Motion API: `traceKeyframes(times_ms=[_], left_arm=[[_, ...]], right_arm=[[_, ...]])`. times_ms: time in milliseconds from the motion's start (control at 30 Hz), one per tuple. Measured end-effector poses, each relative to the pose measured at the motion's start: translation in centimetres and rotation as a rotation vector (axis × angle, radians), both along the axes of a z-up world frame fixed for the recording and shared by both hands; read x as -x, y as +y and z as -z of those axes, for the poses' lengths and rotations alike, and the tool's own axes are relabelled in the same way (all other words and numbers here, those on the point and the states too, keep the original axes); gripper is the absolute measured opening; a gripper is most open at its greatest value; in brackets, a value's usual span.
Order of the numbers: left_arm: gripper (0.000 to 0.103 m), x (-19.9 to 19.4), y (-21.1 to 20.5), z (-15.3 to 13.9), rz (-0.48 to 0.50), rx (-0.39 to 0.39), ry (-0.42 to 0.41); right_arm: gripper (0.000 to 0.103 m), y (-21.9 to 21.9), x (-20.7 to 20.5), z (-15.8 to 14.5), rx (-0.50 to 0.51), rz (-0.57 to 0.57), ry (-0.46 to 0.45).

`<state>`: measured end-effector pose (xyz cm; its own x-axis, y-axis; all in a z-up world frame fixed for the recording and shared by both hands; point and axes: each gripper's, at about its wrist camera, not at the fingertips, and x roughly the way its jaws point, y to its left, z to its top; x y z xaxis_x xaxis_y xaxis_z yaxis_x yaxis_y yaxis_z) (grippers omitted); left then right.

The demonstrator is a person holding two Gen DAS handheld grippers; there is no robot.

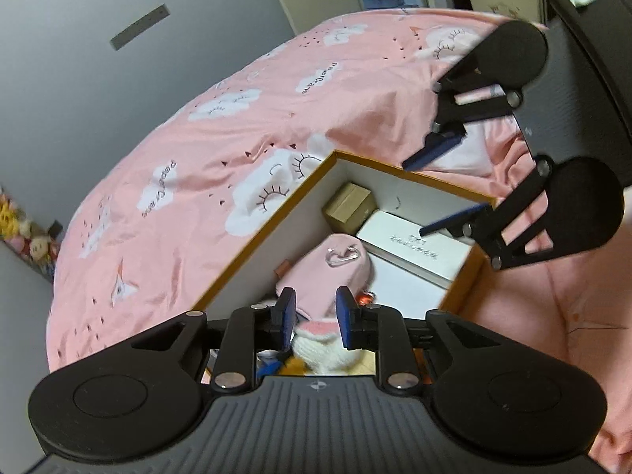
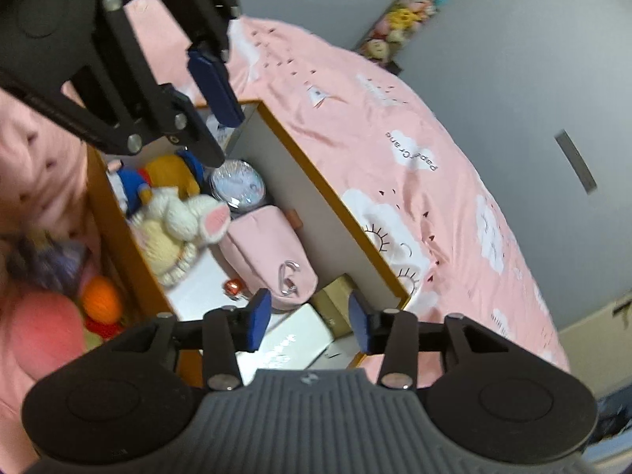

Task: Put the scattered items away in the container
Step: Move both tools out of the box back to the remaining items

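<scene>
An orange-rimmed box with white walls [image 1: 252, 245] [image 2: 316, 197] stands on the pink bed. Inside lie a pink pouch with a metal clip [image 1: 328, 272] [image 2: 268, 252], a brown carton [image 1: 349, 207] [image 2: 335, 292], a flat white case [image 1: 414, 245] [image 2: 292, 339], a white plush with a pink ear [image 2: 185, 213], a yellow and blue plush [image 2: 166, 173] and a round clear tin [image 2: 237, 185]. My left gripper [image 1: 316, 312] [image 2: 213, 118] hovers over the pouch, pads apart, holding nothing. My right gripper [image 2: 310, 324] [image 1: 442, 189] hangs open above the carton corner, empty.
The bedspread [image 1: 197, 138] [image 2: 434, 205], pink with white clouds, spreads around the box. An orange ball [image 2: 100, 296] and a blurred purple thing [image 2: 47, 264] lie outside the box's near wall. Grey walls and a shelf of plush toys [image 2: 399, 27] border the bed.
</scene>
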<state>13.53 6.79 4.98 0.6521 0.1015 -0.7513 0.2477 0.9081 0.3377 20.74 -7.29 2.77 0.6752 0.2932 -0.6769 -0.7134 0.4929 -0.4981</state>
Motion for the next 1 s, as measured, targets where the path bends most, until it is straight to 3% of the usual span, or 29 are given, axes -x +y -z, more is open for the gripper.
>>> traceKeyframes(times_ms=[100,300,533,700,867,1000], left_arm=[[0.026,1.1,0.1,-0.1,-0.036,0.033,0.026],[0.026,4.1,1.1,0.1,-0.162,0.148,0.029],[0.026,8.4,1.9,2.0,-0.286,0.32,-0.004],[0.026,10.4,1.1,4.7,-0.324,0.337,0.006],[0.028,11.2,0.3,8.2,-0.342,0.277,0.063],[0.044,11.4,0.5,10.0,-0.359,0.266,0.091]], right_arm=[[0.063,-0.5,1.4,0.1,-0.095,0.049,0.033],[0.066,-1.3,4.4,1.4,-0.243,0.12,0.075],[0.066,-2.2,6.5,4.2,-0.407,0.302,0.214],[0.066,-3.0,7.9,6.3,-0.537,0.404,0.327],[0.065,-2.1,9.3,8.5,-0.522,0.425,0.345],[0.065,-1.4,9.4,9.4,-0.522,0.39,0.388]])
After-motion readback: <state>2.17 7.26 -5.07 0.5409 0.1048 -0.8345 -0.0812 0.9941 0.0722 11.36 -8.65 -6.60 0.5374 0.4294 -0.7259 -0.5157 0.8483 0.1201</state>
